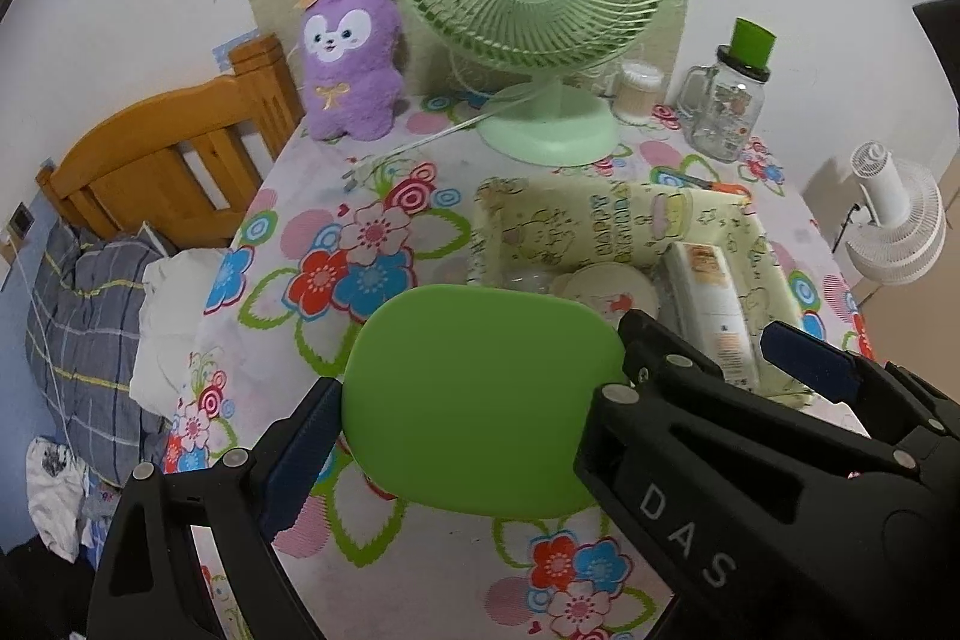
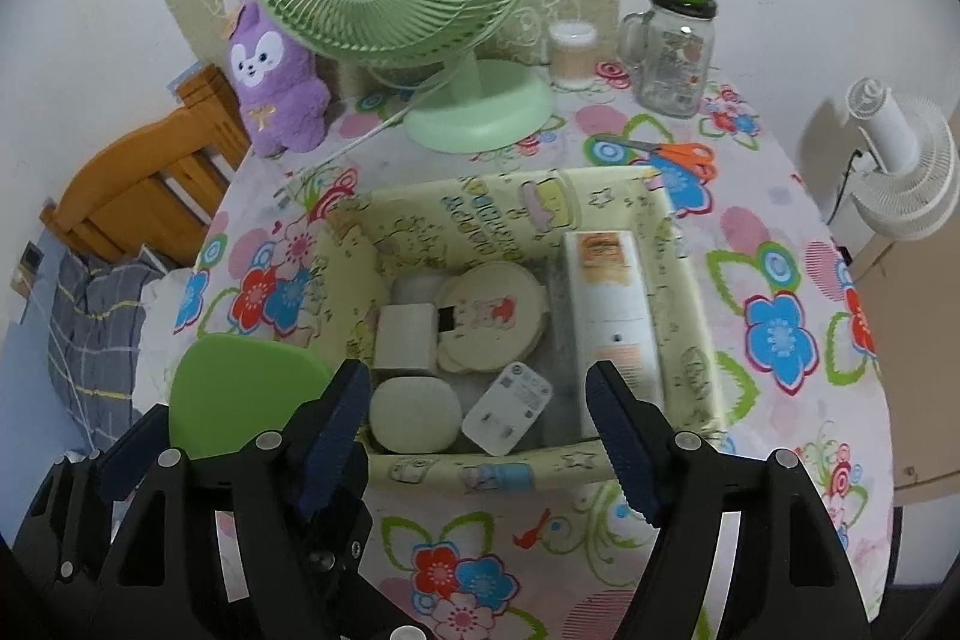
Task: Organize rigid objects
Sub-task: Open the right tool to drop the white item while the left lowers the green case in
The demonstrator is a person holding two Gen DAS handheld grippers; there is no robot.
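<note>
Green lid (image 1: pixel 480 394), flowered tablecloth (image 1: pixel 372 244), yellow box (image 2: pixel 684 280).

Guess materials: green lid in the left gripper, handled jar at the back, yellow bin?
Green lid: probably plastic or silicone; uniform matte colour, rounded edges, no glare.
Handled jar: glass by the look; transparent, shiny, thick moulded handle; green cap likely plastic.
Yellow bin: seemingly a box covered in glossy printed wrap; walls wrinkled and slightly sagging.

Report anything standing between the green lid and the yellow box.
The right hand-held gripper does: it hangs open over the near side of the yellow box, its left finger beside the green lid. The box floor is also crowded.
</note>
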